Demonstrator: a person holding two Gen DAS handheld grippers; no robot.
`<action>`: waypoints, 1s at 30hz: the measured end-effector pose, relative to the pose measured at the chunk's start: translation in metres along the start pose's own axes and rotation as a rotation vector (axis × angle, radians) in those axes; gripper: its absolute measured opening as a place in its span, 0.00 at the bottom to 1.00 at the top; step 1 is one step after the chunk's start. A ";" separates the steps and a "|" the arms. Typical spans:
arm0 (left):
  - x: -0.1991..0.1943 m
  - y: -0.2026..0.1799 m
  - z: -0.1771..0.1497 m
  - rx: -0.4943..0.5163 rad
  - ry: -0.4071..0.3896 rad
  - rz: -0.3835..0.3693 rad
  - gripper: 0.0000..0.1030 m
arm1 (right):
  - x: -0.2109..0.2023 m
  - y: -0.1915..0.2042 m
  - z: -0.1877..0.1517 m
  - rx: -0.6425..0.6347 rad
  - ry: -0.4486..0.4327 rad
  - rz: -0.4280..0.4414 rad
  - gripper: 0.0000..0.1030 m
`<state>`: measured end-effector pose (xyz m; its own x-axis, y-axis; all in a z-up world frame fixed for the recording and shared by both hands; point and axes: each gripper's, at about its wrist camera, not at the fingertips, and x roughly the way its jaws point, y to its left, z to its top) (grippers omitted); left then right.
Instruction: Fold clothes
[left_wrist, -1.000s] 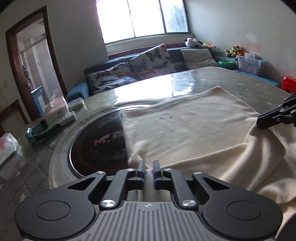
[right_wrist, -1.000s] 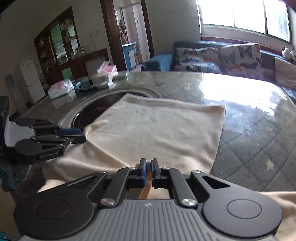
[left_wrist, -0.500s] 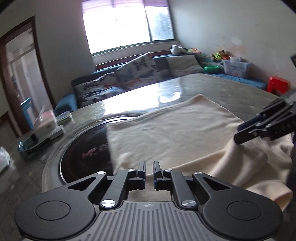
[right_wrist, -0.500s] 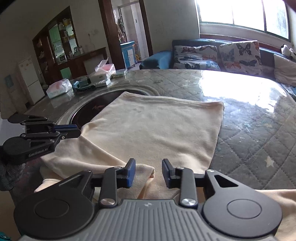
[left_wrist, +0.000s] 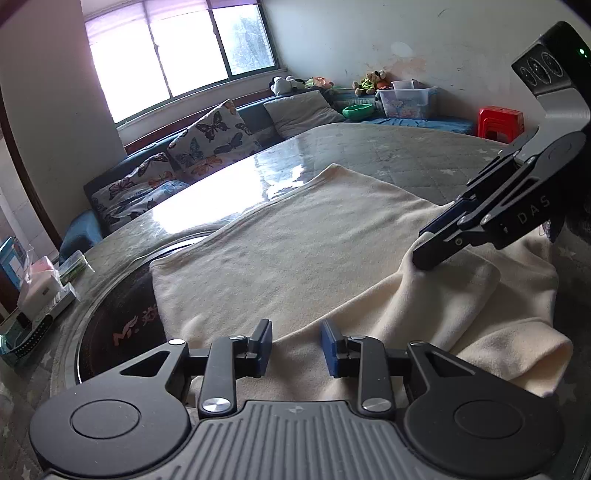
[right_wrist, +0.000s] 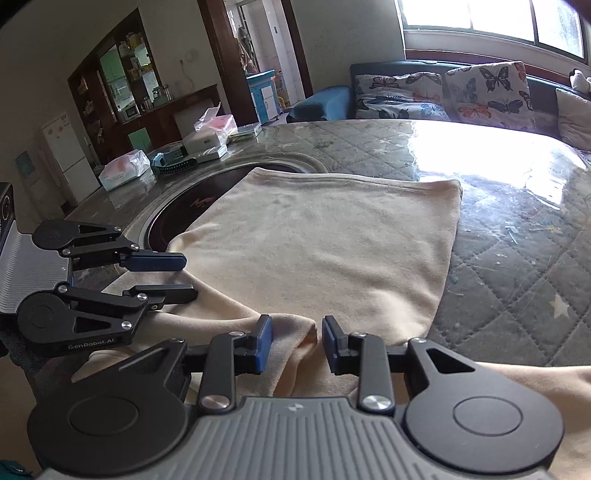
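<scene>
A cream garment (left_wrist: 295, 240) lies spread on the round table (left_wrist: 406, 155), its near edge folded over in a thick roll. My left gripper (left_wrist: 297, 347) hovers at that near edge; its jaws are opening and the cloth lies loose beneath them, not pinched. In the right wrist view the same garment (right_wrist: 332, 251) stretches ahead. My right gripper (right_wrist: 297, 341) stands open with a ridge of the fold between its blue pads, untouched. Each gripper shows in the other's view: the right gripper (left_wrist: 419, 246) over the fold at right, the left gripper (right_wrist: 190, 277) at left.
A dark round plate (left_wrist: 110, 325) is set into the table, partly under the garment. Boxes and tissue packs (right_wrist: 207, 140) crowd the table's far left side. A sofa with butterfly cushions (left_wrist: 207, 140) runs under the window, and a red stool (left_wrist: 498, 120) stands beyond the table.
Both grippers went from shut to open and let the cloth edge go, the right one first. The left wrist view has rolled and shifted, bringing the right gripper closer in.
</scene>
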<state>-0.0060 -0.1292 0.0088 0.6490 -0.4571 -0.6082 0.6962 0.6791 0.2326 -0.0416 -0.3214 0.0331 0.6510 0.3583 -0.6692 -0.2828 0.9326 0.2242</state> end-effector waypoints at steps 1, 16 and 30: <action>0.001 -0.001 0.000 0.005 -0.002 -0.011 0.06 | 0.000 0.000 0.000 -0.001 -0.001 0.000 0.28; -0.003 -0.004 0.001 -0.055 -0.041 0.107 0.05 | -0.007 0.004 -0.001 -0.048 -0.064 -0.086 0.15; -0.026 -0.023 -0.003 -0.072 -0.058 0.055 0.07 | -0.015 0.061 -0.033 -0.341 -0.032 -0.036 0.17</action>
<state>-0.0403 -0.1313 0.0165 0.7039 -0.4484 -0.5508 0.6362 0.7429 0.2083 -0.0919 -0.2713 0.0340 0.6848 0.3317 -0.6488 -0.4751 0.8783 -0.0525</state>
